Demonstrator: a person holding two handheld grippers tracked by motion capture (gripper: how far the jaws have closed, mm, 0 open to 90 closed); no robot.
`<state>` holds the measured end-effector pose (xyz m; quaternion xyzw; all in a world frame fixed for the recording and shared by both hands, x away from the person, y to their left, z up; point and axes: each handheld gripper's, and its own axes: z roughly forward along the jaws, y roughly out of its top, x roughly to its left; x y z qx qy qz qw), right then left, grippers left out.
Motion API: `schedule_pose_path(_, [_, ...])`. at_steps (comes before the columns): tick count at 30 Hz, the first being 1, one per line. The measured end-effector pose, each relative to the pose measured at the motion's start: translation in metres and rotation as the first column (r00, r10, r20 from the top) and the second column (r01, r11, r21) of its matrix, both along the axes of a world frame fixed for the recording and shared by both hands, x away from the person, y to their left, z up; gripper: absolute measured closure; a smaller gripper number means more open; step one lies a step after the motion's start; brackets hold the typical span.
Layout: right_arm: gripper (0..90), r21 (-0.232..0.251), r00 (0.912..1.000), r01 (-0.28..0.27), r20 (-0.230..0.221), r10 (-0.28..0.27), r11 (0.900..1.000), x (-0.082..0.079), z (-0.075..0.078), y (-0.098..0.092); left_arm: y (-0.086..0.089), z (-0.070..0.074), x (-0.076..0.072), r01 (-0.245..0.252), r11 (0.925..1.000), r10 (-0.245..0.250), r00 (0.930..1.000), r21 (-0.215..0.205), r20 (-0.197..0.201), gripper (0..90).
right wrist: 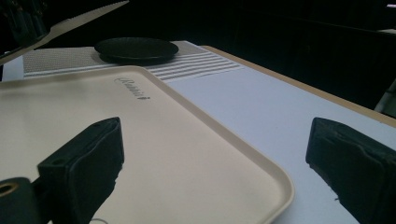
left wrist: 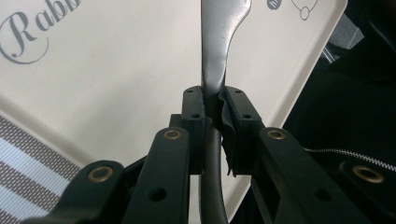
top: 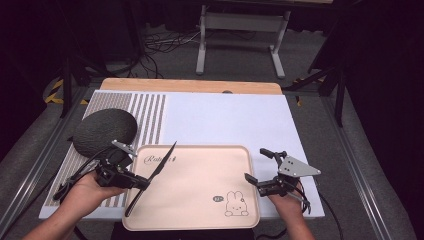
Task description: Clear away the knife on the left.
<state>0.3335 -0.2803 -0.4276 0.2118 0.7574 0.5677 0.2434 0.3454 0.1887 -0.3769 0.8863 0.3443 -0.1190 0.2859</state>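
A black knife (top: 161, 167) hangs tilted over the left edge of the beige rabbit tray (top: 200, 195), tip pointing toward the far side. My left gripper (top: 143, 183) is shut on the knife near where handle meets blade. In the left gripper view the pads clamp the knife (left wrist: 217, 46) at the left gripper (left wrist: 215, 105), with the tray (left wrist: 116, 88) below. My right gripper (top: 256, 164) stands open at the tray's right edge. In the right gripper view the right gripper (right wrist: 215, 144) has one jaw over the tray rim (right wrist: 261, 172) and one over the white mat, nothing between them.
A round black plate (top: 105, 131) lies on a striped placemat (top: 150, 115) at the far left; the plate (right wrist: 135, 49) lies beyond the tray in the right gripper view. A white mat (top: 230, 120) covers the table. A table frame stands on the floor beyond.
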Motion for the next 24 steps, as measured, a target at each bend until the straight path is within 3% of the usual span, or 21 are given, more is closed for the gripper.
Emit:
schedule_pose_path(7, [4.8, -0.001, 1.0, -0.001, 0.001, 0.001, 1.0, 0.0, 0.0, 0.0, -0.01, -0.013, 0.001, -0.012, 0.9995, 0.012, 0.9999, 0.028, 0.007, 80.4])
schedule_pose_path(16, [4.8, -0.004, 1.0, -0.001, 0.003, 0.001, 1.0, 0.0, 0.001, 0.0, -0.021, -0.02, -0.001, -0.007, 0.9996, 0.007, 1.0, 0.027, 0.007, 80.4])
schedule_pose_path(24, [4.5, 0.005, 1.0, -0.005, 0.005, 0.005, 1.0, -0.001, 0.001, -0.001, -0.028, -0.028, 0.0, -0.032, 0.9994, 0.032, 0.9995, 0.01, 0.003, 80.3])
